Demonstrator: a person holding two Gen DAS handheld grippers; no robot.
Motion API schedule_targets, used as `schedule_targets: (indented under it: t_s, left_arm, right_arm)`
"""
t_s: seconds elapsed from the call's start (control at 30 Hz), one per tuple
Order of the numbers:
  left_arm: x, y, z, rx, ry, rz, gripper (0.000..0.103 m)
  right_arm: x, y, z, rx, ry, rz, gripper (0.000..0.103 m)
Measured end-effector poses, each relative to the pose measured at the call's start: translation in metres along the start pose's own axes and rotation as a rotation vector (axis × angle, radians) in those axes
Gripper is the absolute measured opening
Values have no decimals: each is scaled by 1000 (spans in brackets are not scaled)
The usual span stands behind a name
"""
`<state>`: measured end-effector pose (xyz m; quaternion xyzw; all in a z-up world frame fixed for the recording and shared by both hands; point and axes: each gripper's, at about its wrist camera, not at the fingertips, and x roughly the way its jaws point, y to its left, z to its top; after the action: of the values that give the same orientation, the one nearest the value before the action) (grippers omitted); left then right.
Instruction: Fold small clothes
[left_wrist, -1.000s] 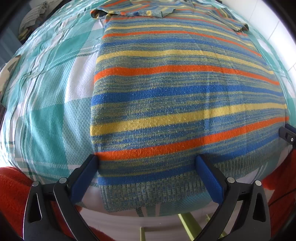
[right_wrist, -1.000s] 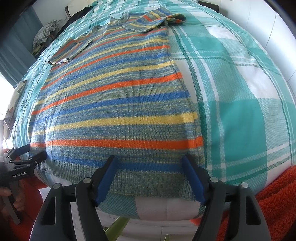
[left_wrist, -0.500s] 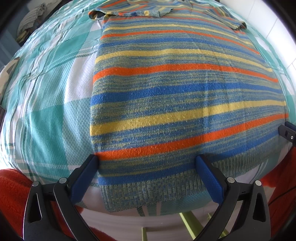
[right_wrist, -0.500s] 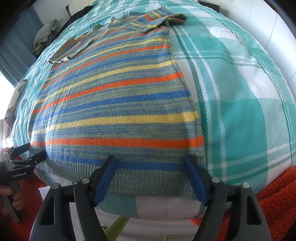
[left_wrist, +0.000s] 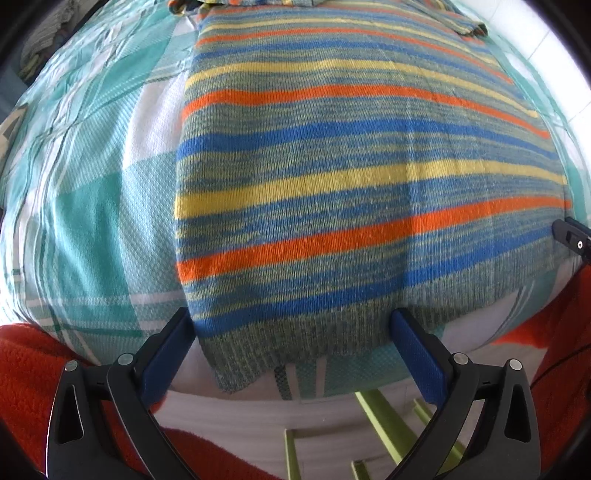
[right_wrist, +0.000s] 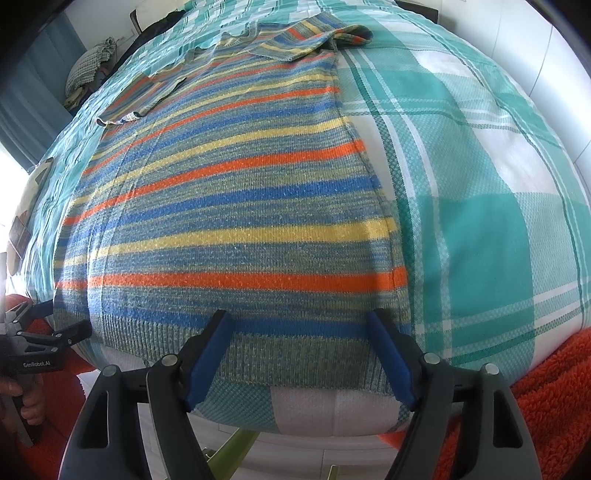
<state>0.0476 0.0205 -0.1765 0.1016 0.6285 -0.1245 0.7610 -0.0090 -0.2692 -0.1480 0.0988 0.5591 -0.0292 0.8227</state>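
Note:
A striped knit sweater in blue, orange, yellow and grey-green lies flat on the teal plaid bedspread, its ribbed hem at the near bed edge and its sleeves folded in at the far end. It also shows in the right wrist view. My left gripper is open, its jaws straddling the hem near the sweater's left corner. My right gripper is open, its jaws straddling the hem near the right corner. The left gripper also shows at the left of the right wrist view.
The plaid bedspread covers the whole bed. An orange fleece lies at the near edge on both sides. A lime-green frame stands below the bed edge. A pillow and clothes sit far left.
My left gripper has moved forward and a little lower over the hem, so the sweater looks closer. My right gripper has barely moved. Both stay open.

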Motion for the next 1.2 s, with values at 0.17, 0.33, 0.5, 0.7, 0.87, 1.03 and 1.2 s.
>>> schedule_targets:
  t_s: [0.17,0.33,0.5,0.7,0.87,1.03,1.2]
  left_arm:
    - [-13,-3,-14,0,-27,10,102]
    - [-51,6,-21,-66,-175,-26,102]
    - [-85,47,-20,-235,-355,-24,102]
    - [-91,92,-22,-450,-455,28,102]
    - [-82,101,-15,-448,-430,67,102]
    - [-73,105,-18,-479,-406,79,102]
    - [-64,113,-18,-519,-362,81,102]
  right_arm:
    - [-1,-2,-2,5,3,3,76]
    - [-3,-2,0,11,17,9,76]
    - [-38,-15,15,31,23,44,76]
    - [-91,-21,96,-195,-198,-162,76]
    - [-52,17,174,-426,-266,-116,76]
    - [39,60,232,-609,-212,-131,76]
    - [95,47,271,-549,-146,-85,29]
